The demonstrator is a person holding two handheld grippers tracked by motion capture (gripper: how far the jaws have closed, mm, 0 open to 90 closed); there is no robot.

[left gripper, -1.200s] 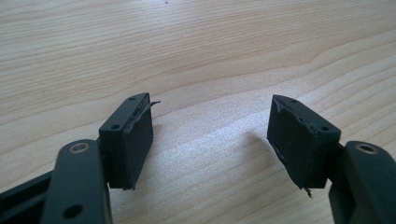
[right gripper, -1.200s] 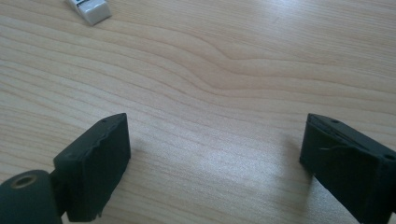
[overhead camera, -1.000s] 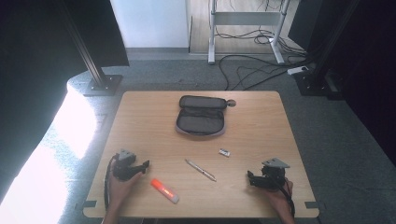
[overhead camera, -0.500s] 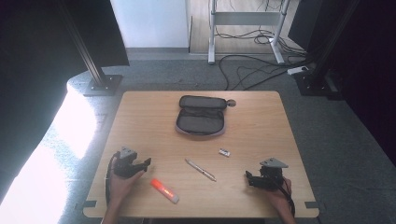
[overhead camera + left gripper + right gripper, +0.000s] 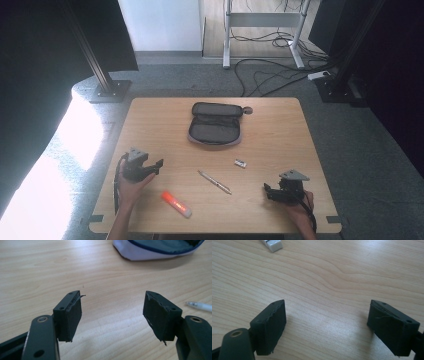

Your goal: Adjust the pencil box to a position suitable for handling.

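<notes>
Left tongs [image 5: 159, 164] and right tongs [image 5: 266, 191] both spread wide, empty, low near the table's [image 5: 280, 125] front corners. Between them, pen [image 5: 214, 182] lying flat, long axis diagonal, tip probably toward the front right. Risk: thin and round, could roll from a skewed pinch.

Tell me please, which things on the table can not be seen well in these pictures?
- Pencil case inside: high view, too dark and small; left gripper view, cut off by the top edge.
- Pen: left gripper view, cut off by the right edge.
- Small white object: right gripper view, cut by the top edge; too small in high view.
</notes>
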